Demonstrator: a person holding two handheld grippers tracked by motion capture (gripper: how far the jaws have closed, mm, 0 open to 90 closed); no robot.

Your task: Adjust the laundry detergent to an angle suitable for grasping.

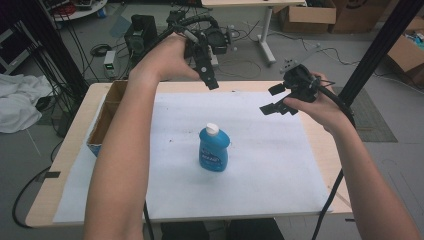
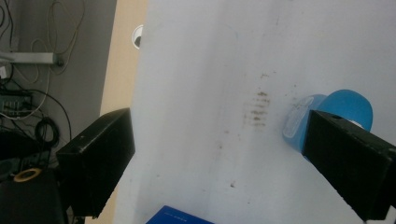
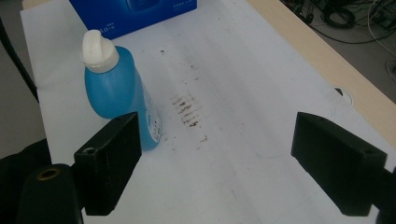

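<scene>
A blue bottle [image 1: 214, 150] with a white cap stands upright in the middle of the white sheet [image 1: 260, 165]. My left gripper [image 1: 207, 75] hovers above the sheet's far edge, behind the bottle, jaws open and empty. In the left gripper view the left gripper [image 2: 219, 135] looks down on the sheet, and the bottle [image 2: 345, 105] peeks out behind one jaw. My right gripper [image 1: 272, 99] is held in the air to the right of and beyond the bottle, open with nothing in it. In the right gripper view the right gripper [image 3: 217, 135] faces the sheet, with the bottle [image 3: 112, 88] beside one jaw.
An open cardboard box [image 1: 102, 120] with a blue side sits at the table's left edge, also seen as the blue box [image 3: 135, 14]. Brown smudges [image 3: 187, 112] mark the sheet. A cable hole [image 3: 343, 93] is in the wooden tabletop. A black post [image 1: 380, 45] rises at the right.
</scene>
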